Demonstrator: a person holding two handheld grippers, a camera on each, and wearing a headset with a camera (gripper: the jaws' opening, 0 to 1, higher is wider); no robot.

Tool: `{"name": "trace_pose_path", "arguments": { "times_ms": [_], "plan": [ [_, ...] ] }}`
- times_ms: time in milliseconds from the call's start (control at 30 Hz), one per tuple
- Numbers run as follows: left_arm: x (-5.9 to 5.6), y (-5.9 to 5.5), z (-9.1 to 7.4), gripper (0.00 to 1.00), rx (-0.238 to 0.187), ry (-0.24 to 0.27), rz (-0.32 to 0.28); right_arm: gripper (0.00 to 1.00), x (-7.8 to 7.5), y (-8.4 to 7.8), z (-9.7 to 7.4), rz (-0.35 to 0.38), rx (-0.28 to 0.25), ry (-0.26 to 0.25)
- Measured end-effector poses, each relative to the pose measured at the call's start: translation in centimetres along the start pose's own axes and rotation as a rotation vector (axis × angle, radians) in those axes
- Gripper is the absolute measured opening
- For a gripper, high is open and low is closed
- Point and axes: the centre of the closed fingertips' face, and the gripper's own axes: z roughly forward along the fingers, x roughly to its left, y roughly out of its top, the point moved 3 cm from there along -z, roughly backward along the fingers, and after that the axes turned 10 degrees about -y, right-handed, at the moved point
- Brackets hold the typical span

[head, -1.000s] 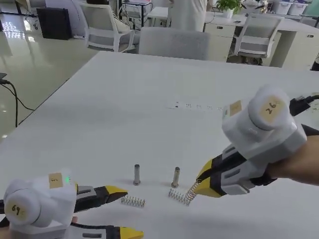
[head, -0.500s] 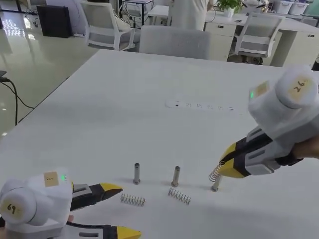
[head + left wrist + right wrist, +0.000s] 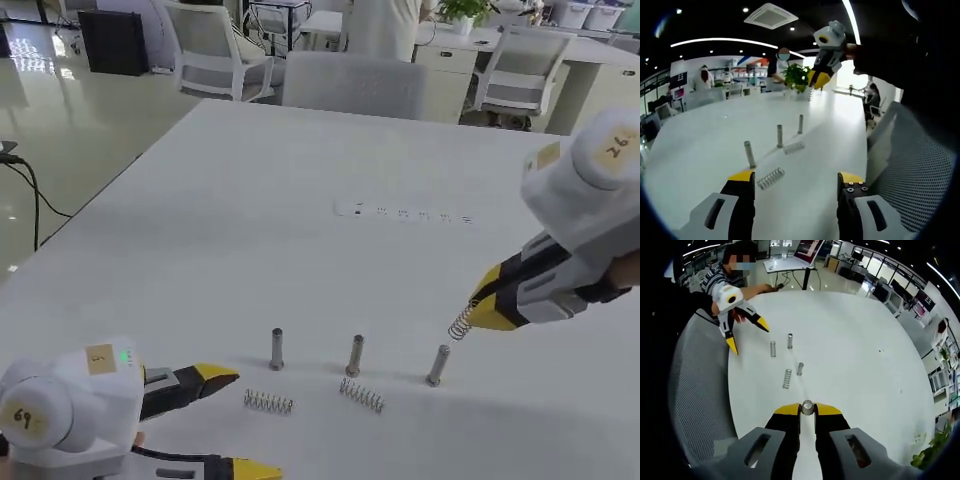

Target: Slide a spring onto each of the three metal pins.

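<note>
I am holding the right gripper [image 3: 478,312] up off the white table [image 3: 300,200]. Its jaws are pressing together on the held spring [image 3: 461,322], which is hanging tilted from the yellow tips (in the right gripper view I am looking down at its round end, pinched between those tips). That spring is hovering above and slightly right of the right pin [image 3: 438,365], apart from it.

The left gripper [image 3: 245,420] is sitting low at the near left of the head view, with its jaws standing wide apart and gripping nothing. I cannot tell whether it is touching the table.

Ahead of it, the left pin [image 3: 277,349], the middle pin [image 3: 356,355] and the right pin are standing upright in a row, each one bare. The left loose spring [image 3: 268,402] is lying flat just in front of the left pin, near the left gripper's upper tip. The right loose spring [image 3: 361,395] is lying flat just in front of the middle pin. Neither is touching its pin.

Grey office chairs [image 3: 350,85] are standing beyond the table's far edge.
</note>
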Motion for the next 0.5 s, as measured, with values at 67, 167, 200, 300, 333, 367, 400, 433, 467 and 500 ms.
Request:
{"name": "trace_pose_path", "arguments": {
  "times_ms": [67,167,200,300,333,367,400,433,467,500],
  "plan": [
    [0.0,-0.1,0.0,0.62,0.0,0.001,-0.004,0.08,-0.1,-0.1,0.5,0.003,0.008,0.011],
    [0.0,-0.2,-0.1,0.63,0.001,0.004,-0.007,0.08,-0.2,-0.4,1.3,-0.002,0.03,0.017],
    [0.0,-0.2,-0.1,0.64,0.0,0.005,-0.008,0.07,-0.3,-0.6,1.6,0.001,0.038,0.022],
    [0.1,-0.3,-0.2,0.65,0.001,0.009,-0.011,0.07,-0.5,-0.8,2.2,0.0,0.054,0.027],
    [0.1,-0.3,-0.3,0.65,0.002,0.01,-0.011,0.07,-0.5,-0.9,2.4,-0.001,0.058,0.027],
    [0.1,-0.3,-0.3,0.65,0.002,0.01,-0.012,0.08,-0.6,-0.9,2.5,0.0,0.061,0.029],
    [0.2,-0.3,-0.4,0.66,0.001,0.011,-0.013,0.08,-0.6,-0.9,2.6,0.003,0.062,0.032],
    [0.2,-0.3,-0.4,0.66,0.002,0.011,-0.012,0.08,-0.6,-0.9,2.7,0.006,0.062,0.036],
    [0.2,-0.3,-0.4,0.66,0.003,0.011,-0.011,0.08,-0.7,-0.9,2.8,0.009,0.063,0.039],
    [0.1,-0.3,-0.4,0.66,0.003,0.011,-0.01,0.08,-0.6,-0.9,3.0,0.007,0.066,0.041]
  ]
}}
